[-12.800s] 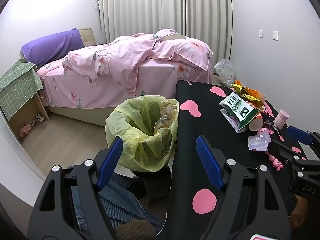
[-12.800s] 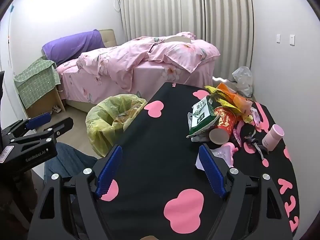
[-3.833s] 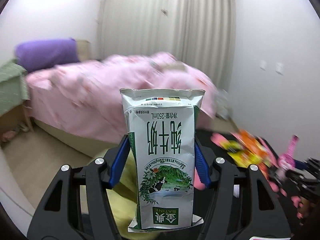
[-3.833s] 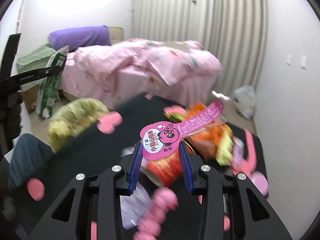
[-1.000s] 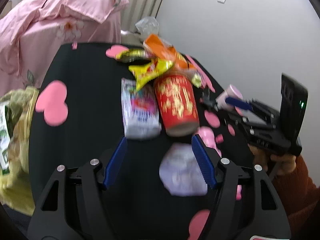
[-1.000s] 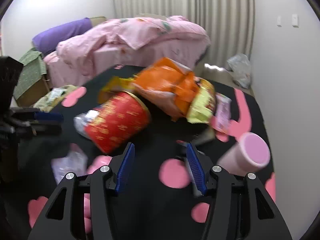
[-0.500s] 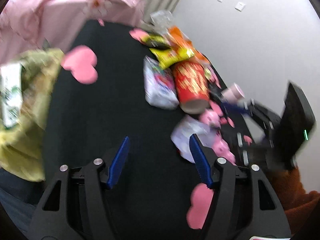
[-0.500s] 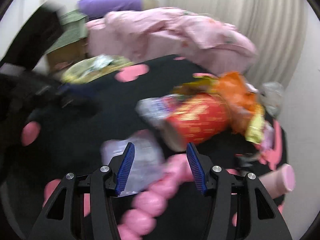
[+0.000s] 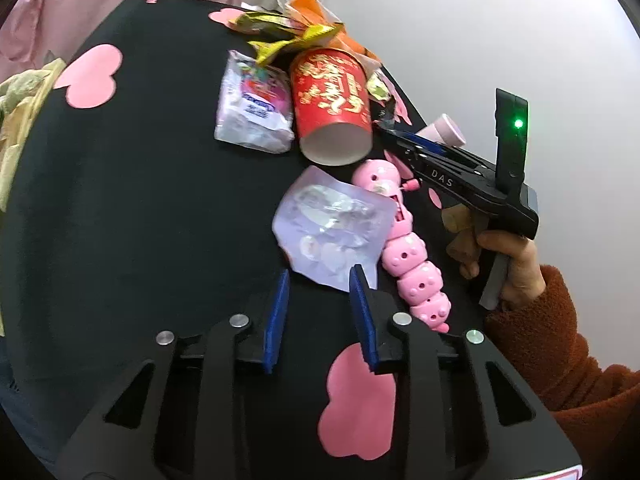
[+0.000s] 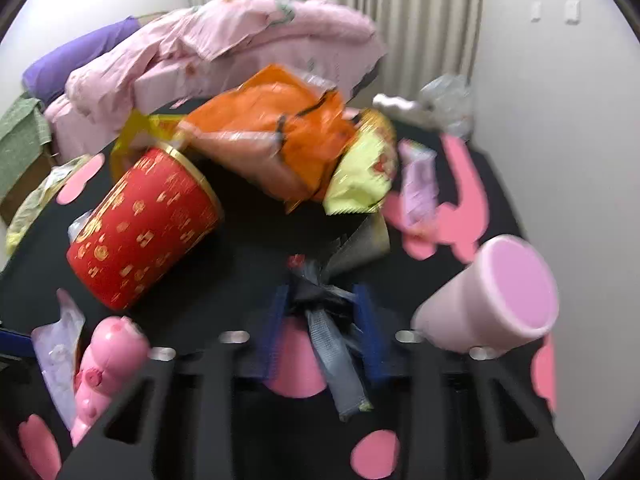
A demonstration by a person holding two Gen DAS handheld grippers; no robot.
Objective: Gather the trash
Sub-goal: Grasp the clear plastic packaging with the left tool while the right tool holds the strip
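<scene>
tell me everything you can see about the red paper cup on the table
The red paper cup is a wide paper tub, glossy red with gold printed characters and a gold rim band. It lies on its side on the black tablecloth, its pale, empty-looking open end facing the left gripper. A clear plastic snack packet lies against one side, crumpled yellow and orange wrappers are piled at its far end, and a pink toy caterpillar lies just below its open end. Neither gripper touches it.

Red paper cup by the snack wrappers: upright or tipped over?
Tipped over. The red paper cup lies on its side on the black table, its open mouth facing the left wrist camera.
</scene>
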